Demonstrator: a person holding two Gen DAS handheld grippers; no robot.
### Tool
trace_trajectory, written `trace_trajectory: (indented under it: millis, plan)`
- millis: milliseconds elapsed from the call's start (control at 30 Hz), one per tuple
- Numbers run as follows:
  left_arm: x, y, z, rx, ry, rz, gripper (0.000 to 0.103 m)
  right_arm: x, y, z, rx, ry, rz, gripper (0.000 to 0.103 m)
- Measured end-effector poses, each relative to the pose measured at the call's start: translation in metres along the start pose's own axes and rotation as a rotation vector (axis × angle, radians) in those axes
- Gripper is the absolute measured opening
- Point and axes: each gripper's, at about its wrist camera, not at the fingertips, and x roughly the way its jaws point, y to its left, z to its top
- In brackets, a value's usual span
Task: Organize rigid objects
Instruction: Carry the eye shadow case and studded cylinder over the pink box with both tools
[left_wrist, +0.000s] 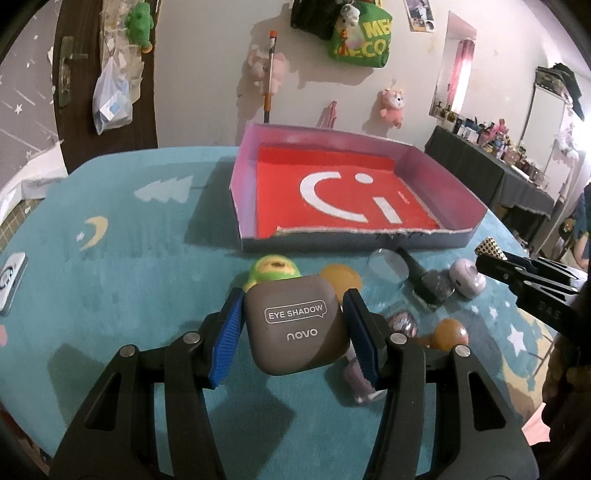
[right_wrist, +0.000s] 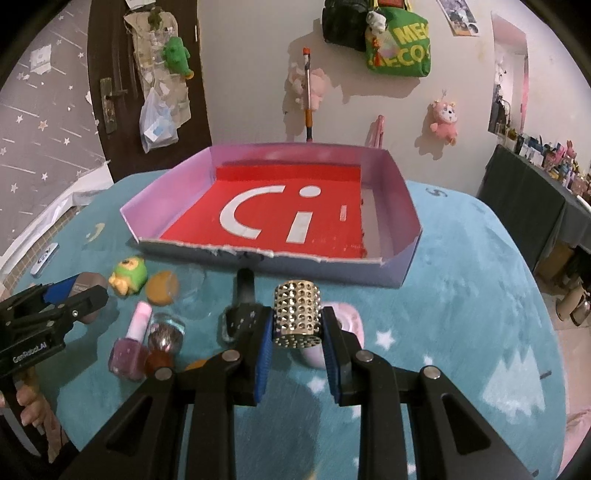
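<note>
A grey, rounded-square eye-shadow case (left_wrist: 295, 325), lettered "EYE SHADOW" and "novo" on its lid, is clamped between the blue pads of the left gripper (left_wrist: 293, 334) and held above the teal table mat (left_wrist: 129, 280), short of the tray. The right gripper (right_wrist: 297, 334) is closed on an upright silver cylinder studded with rows of small bright beads (right_wrist: 297, 314), likewise held clear of the mat. The shallow cardboard tray (right_wrist: 402, 184), lilac-walled with a red floor bearing a white curve-and-dot mark, lies beyond both grippers, its near edge torn. The left wrist view alone shows the case's lettering; from the right wrist view only a grey corner of the case appears between the left fingers, and part of the person's hand (right_wrist: 31, 404) on the handle. On the mat between grippers and tray lie a green and yellow toy figure (right_wrist: 129, 275), an amber disc (right_wrist: 161, 288), a dark nail-polish bottle lying down (left_wrist: 424, 277), a pink glitter polish bottle (right_wrist: 131, 345), and a pale lilac rounded object (left_wrist: 466, 282), the last partly hidden behind the cylinder in the right wrist view.
</note>
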Motion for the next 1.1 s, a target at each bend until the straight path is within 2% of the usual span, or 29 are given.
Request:
trace_trajectory:
  millis: [233,433,533,633,1000,1100]
  plan:
    - [0.005,-0.002,0.036,0.027,-0.023,-0.044,0.052,0.006,-0.009,0.025,-0.012,-0.021,0.017,0.027]
    - [0.025,-0.007,0.064,0.073,-0.004,-0.067,0.052,0.022,-0.019,0.055,-0.060,-0.025,0.014,0.027]
    - [0.042,-0.008,0.075,0.087,0.027,-0.074,0.052,0.036,-0.025,0.067,-0.075,0.007,0.030,0.027]
    - [0.060,-0.007,0.084,0.099,0.061,-0.063,0.052,0.058,-0.028,0.077,-0.094,0.080,0.044,0.027]
    - [0.115,-0.013,0.097,0.179,0.178,-0.042,0.052,0.103,-0.034,0.090,-0.216,0.262,-0.025,0.027]
    - [0.122,-0.016,0.097,0.208,0.176,0.006,0.052,0.108,-0.032,0.092,-0.256,0.290,-0.045,0.027]
